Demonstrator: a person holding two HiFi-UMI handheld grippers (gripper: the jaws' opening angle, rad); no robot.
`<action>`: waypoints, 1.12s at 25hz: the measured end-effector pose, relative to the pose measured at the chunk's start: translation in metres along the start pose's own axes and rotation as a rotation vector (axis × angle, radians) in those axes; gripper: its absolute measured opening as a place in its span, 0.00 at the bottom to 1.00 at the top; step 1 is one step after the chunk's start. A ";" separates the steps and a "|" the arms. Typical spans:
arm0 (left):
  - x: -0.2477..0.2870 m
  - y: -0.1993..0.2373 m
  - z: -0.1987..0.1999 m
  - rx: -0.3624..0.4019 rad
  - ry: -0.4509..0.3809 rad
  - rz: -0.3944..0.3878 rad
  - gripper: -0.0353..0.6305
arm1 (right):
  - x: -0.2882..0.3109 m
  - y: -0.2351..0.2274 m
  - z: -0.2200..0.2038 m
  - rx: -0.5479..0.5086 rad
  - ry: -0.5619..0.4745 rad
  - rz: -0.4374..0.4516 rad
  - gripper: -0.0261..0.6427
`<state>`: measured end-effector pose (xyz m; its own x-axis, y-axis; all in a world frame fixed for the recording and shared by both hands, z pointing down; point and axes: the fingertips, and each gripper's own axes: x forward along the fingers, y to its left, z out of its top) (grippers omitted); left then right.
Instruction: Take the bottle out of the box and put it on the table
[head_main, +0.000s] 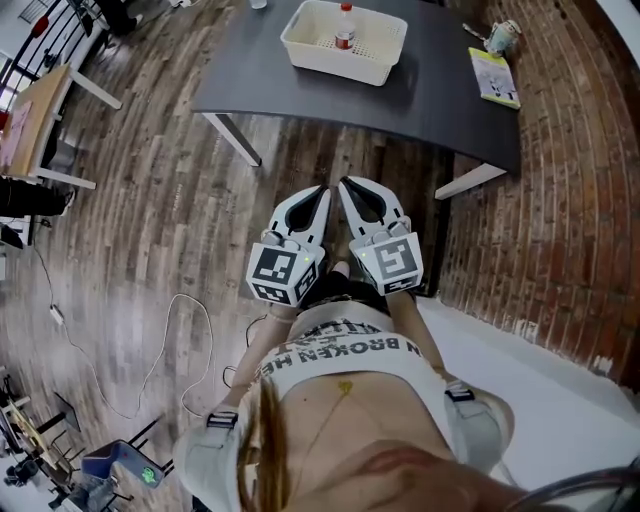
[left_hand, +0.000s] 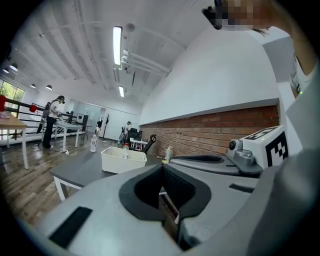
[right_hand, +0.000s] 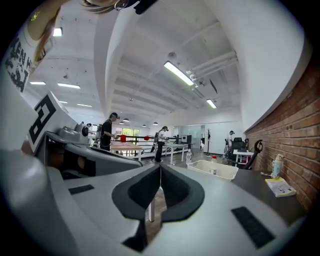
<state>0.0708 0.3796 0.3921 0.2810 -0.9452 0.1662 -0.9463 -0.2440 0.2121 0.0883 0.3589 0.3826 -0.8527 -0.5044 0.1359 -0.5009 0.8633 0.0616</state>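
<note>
A small clear bottle (head_main: 344, 30) with a red cap and red label stands upright inside a cream plastic box (head_main: 325, 58) on the dark table (head_main: 440, 95). The same bottle (right_hand: 213, 164) and box (right_hand: 218, 170) show far off in the right gripper view, and the box (left_hand: 122, 160) in the left gripper view. My left gripper (head_main: 325, 192) and right gripper (head_main: 344, 185) are side by side close to the person's body, well short of the table. Both are shut with nothing between the jaws.
A yellow-green booklet (head_main: 494, 77) and a small jar (head_main: 503, 37) lie at the table's right end by the brick wall (head_main: 570, 200). A wooden table (head_main: 35, 125) stands at the left and cables (head_main: 170, 350) run across the wood floor. Other people work at far benches.
</note>
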 end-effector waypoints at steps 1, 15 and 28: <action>0.003 0.003 -0.001 -0.003 0.005 0.000 0.06 | 0.003 -0.001 -0.001 0.006 -0.001 -0.001 0.05; 0.070 0.063 0.021 0.027 0.022 -0.095 0.06 | 0.078 -0.045 0.002 0.038 -0.007 -0.079 0.05; 0.120 0.122 0.040 0.023 0.032 -0.133 0.06 | 0.151 -0.075 0.008 0.003 0.026 -0.089 0.05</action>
<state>-0.0175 0.2279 0.3994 0.4084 -0.8969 0.1694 -0.9039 -0.3716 0.2118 -0.0043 0.2174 0.3911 -0.8006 -0.5786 0.1556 -0.5750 0.8150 0.0719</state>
